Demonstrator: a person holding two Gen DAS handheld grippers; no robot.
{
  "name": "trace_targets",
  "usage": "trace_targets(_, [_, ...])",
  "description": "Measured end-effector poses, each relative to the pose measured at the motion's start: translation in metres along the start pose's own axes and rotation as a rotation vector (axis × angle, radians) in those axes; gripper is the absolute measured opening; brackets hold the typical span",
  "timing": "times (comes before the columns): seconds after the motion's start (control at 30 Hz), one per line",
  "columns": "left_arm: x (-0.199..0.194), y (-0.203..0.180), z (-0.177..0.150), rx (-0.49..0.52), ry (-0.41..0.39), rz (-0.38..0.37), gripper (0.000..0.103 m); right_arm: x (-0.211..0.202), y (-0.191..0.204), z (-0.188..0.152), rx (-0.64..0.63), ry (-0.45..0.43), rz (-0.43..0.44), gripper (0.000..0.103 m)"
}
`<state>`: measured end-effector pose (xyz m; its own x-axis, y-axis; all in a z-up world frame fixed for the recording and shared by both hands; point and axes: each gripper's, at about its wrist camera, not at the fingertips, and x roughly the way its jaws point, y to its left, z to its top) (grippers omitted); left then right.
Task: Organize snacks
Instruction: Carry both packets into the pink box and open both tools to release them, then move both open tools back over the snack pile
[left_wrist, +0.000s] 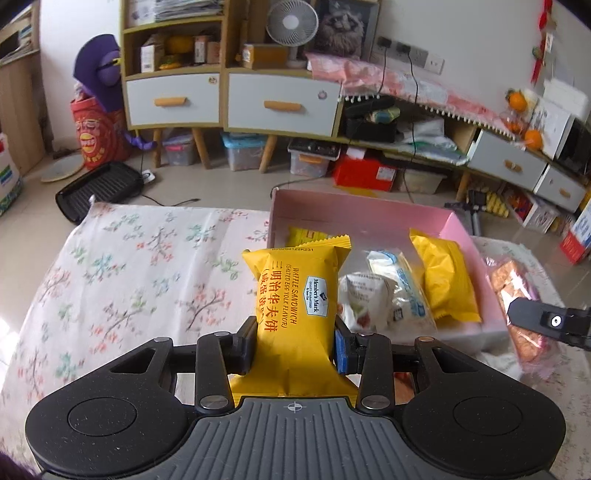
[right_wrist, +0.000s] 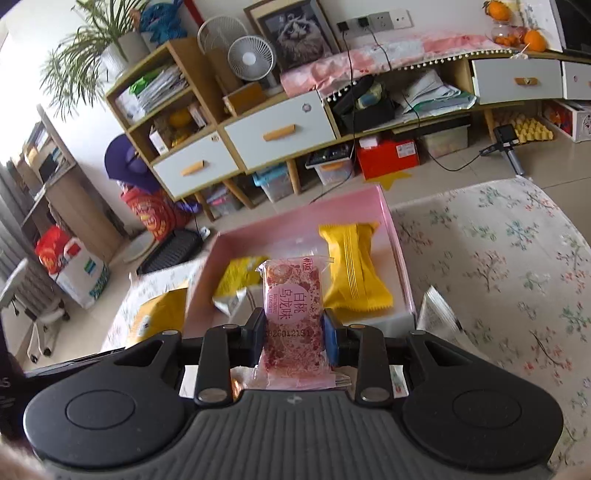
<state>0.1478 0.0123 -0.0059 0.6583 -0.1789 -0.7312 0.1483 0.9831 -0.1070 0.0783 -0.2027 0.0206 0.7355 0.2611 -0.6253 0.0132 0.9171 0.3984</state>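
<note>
While several packets already lie in the pink box (left_wrist: 369, 206), both tongs carry more: the left tongs (left_wrist: 295, 343) clench a yellow waffle packet (left_wrist: 295, 295), the right tongs (right_wrist: 293, 332) a pink cake bar (right_wrist: 291, 295) (neither yet dropped in), above the floral-clothed desk (left_wrist: 129, 277).

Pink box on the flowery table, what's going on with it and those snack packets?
A person is sorting snacks with a handheld gripper in each hand. The left gripper is shut on a yellow waffle sandwich packet; the right gripper is shut on a pink peach oolong bar. Both are held above the table near the open pink box, which already holds yellow packets and some white ones.
</note>
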Motion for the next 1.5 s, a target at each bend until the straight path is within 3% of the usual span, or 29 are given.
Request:
trace_targets(0.13, [0.024, -0.010, 0.007, 0.025, 0.041, 0.007, 0.037, 0.017, -0.008, 0.009, 0.052, 0.000, 0.014, 0.029])
trace_targets(0.3, [0.037, -0.024, 0.012, 0.107, 0.023, 0.013, 0.037, 0.037, -0.011, 0.016, 0.063, 0.000, 0.018, 0.029])
trace_targets(0.47, [0.060, -0.021, 0.013, 0.095, 0.055, -0.009, 0.037, 0.057, -0.015, 0.017, 0.082, 0.011, 0.034, 0.029])
trace_targets(0.8, [0.085, -0.014, 0.014, 0.071, 0.010, -0.038, 0.036, 0.074, -0.013, 0.017, 0.048, -0.002, 0.005, 0.029])
trace_targets(1.03, [0.081, -0.018, 0.010, 0.089, -0.026, -0.041, 0.041, 0.079, -0.015, 0.023, 0.069, -0.035, 0.013, 0.029])
trace_targets(1.1, [0.076, -0.015, 0.008, 0.081, -0.032, -0.048, 0.045, 0.079, -0.017, 0.022, 0.089, -0.047, 0.045, 0.034])
trace_targets(1.2, [0.066, -0.012, 0.005, 0.081, -0.044, -0.068, 0.055, 0.075, -0.020, 0.023, 0.109, -0.046, 0.063, 0.052])
trace_targets(1.33, [0.051, -0.010, 0.003, 0.075, -0.046, -0.074, 0.064, 0.064, -0.020, 0.024, 0.101, -0.044, 0.054, 0.055])
trace_targets(1.5, [0.029, -0.011, -0.007, 0.069, -0.042, -0.083, 0.077, 0.045, -0.015, 0.023, 0.050, -0.032, 0.016, 0.068])
